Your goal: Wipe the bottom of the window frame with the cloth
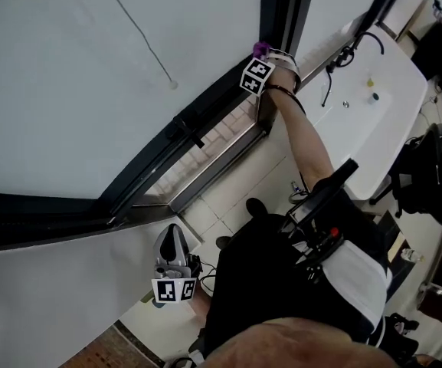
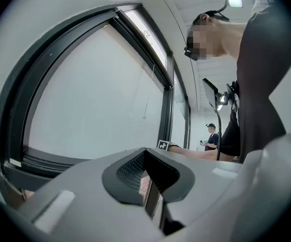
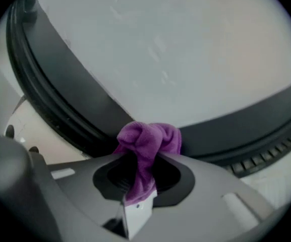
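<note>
A bunched purple cloth [image 3: 148, 144] is pinched in my right gripper [image 3: 140, 178], which is shut on it. In the head view the cloth [image 1: 260, 49] presses against the dark bottom window frame [image 1: 205, 121] near its right corner, with the right gripper [image 1: 263, 69] at the end of an outstretched arm. The frame [image 3: 69, 102] curves just behind the cloth in the right gripper view. My left gripper [image 1: 174, 261] hangs low beside the person's leg, away from the window. Its jaws [image 2: 150, 190] are shut with nothing between them.
A white sink counter [image 1: 381, 121] with a dark faucet stands to the right of the window. A pull cord [image 1: 140, 33] hangs across the glass. Tiled floor [image 1: 236, 190] lies below the frame. Another person [image 2: 213, 137] stands far off.
</note>
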`<state>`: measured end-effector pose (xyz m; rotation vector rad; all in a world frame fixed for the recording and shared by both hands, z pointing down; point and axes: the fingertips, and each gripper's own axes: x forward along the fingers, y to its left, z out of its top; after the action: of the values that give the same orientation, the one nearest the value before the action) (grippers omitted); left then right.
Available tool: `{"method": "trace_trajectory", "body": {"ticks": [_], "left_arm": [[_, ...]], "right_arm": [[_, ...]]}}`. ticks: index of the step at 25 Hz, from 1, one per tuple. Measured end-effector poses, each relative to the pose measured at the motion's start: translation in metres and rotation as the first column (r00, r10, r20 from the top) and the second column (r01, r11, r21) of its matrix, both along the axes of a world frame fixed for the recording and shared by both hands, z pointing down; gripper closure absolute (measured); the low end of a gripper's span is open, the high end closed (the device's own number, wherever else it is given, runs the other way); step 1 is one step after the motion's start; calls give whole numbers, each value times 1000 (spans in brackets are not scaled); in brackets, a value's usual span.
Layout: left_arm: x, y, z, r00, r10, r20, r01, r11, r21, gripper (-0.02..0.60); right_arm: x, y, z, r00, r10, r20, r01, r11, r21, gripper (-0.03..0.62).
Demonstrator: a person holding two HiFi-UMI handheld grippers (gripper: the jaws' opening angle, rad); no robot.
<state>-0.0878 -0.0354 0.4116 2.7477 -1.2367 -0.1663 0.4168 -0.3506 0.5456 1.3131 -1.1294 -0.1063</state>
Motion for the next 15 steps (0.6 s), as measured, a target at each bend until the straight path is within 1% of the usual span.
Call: {"method": "trace_trajectory", "body": {"ticks": [1, 2, 3, 4, 5, 6, 7, 8, 9, 10, 11, 12, 13, 14, 15], "left_arm": [[-3, 1, 0, 1000, -3, -2, 3, 1000, -1, 581], [-6, 1, 1, 1000, -6, -4, 6, 1000, -4, 581], [-9, 0, 2, 1000, -7, -7, 7, 1000, -8, 581], [-10, -1, 3, 1000, -5, -10, 5, 1000, -9, 581], [-10, -3, 3, 1000, 3, -13, -4, 1000, -8, 581], [-7, -5, 3, 1000, 18, -17, -18, 1000, -2, 581], [-4, -8, 3, 999, 38, -21, -38, 999, 7, 581], [-1, -12, 2, 998, 58, -23, -58, 998, 16, 581], [1, -15, 1, 997, 75, -24, -75, 997, 24, 581], [3, -17, -1, 996, 85, -25, -85, 996, 31, 581], [2, -17, -4, 996, 86, -24, -85, 996, 38, 581], [1, -15, -8, 997, 79, -21, -78, 996, 42, 581], [-2, -14, -12, 997, 71, -19, -70, 996, 48, 581], [-4, -13, -15, 998, 66, -19, -65, 996, 54, 581], [-6, -12, -17, 998, 65, -20, -63, 996, 61, 581]], "right_arm": [[-8, 16, -8, 998, -1, 68, -1, 999, 32, 525], [-24, 32, -20, 983, -29, 180, 11, 995, 96, 525], [-47, 49, -35, 942, -90, 322, 32, 983, 182, 525], [-74, 67, -52, 861, -185, 473, 52, 959, 280, 525], [-103, 86, -70, 732, -304, 609, 68, 923, 379, 525], [-131, 107, -89, 559, -430, 709, 74, 877, 474, 525], [-157, 130, -110, 362, -542, 759, 72, 828, 557, 525], [-181, 154, -132, 168, -627, 761, 67, 777, 625, 525], [-205, 179, -153, 1, -682, 732, 66, 730, 680, 523], [-228, 202, -170, -125, -711, 692, 79, 688, 721, 523], [-250, 222, -180, -213, -719, 661, 109, 655, 748, 523], [-273, 241, -185, -272, -714, 645, 151, 630, 761, 523], [-295, 256, -186, -311, -705, 638, 195, 610, 769, 523], [-316, 269, -184, -335, -697, 634, 232, 592, 772, 523], [-334, 279, -179, -347, -689, 636, 266, 578, 771, 523]]}}
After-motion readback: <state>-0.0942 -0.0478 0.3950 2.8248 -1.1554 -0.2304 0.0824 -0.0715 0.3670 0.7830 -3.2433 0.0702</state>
